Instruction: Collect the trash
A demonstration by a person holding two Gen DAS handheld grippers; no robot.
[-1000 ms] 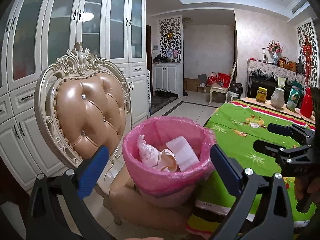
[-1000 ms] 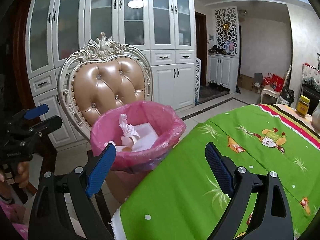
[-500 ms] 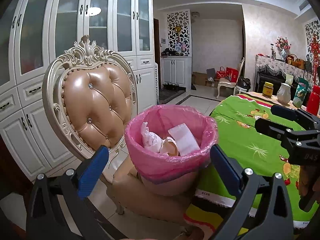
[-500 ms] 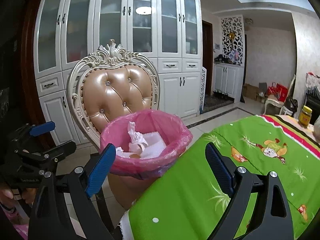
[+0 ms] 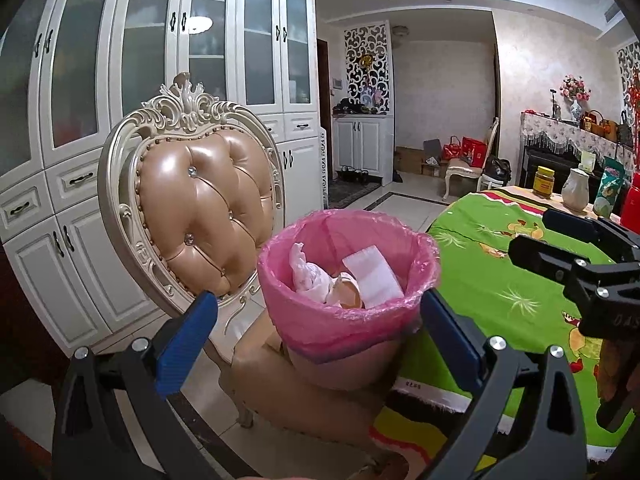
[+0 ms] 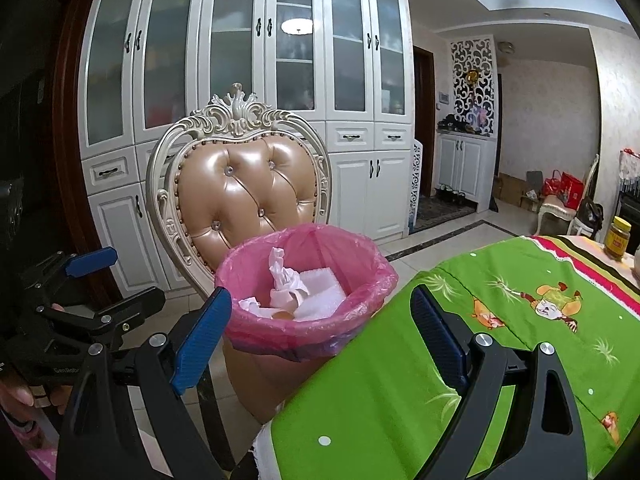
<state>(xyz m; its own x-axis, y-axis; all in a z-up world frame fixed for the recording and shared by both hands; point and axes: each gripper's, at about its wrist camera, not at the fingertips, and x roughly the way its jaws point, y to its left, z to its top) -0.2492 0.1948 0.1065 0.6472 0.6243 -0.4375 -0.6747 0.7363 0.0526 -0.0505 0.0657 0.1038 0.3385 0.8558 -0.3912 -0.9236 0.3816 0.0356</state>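
- The left gripper is being held wide open, nothing being gripped between its blue pads; the bin is being framed in the gap between them without being touched.
- The right gripper is likewise being held wide open and empty, its left pad being seen in front of the bin and its right pad over the table's near corner.
- Each gripper is being caught in the other's view: the right one at the right edge of the left wrist view, the left one at the left edge of the right wrist view, with fingertips of a hand being shown below it.
- The waste bin, lined with a pink bag, is being carried on the chair seat, just beside the table's near corner.
- Trash is being held inside the bin: a crumpled tissue, a white foam block and a piece of eggshell.
- The tufted chair back is being seen upright behind the bin, at the seat's far edge.
- The table is being covered by a green cartoon cloth; a yellow-lidded jar and a white jug are being shown near its far edge.
- White cabinets are being seen behind the chair.
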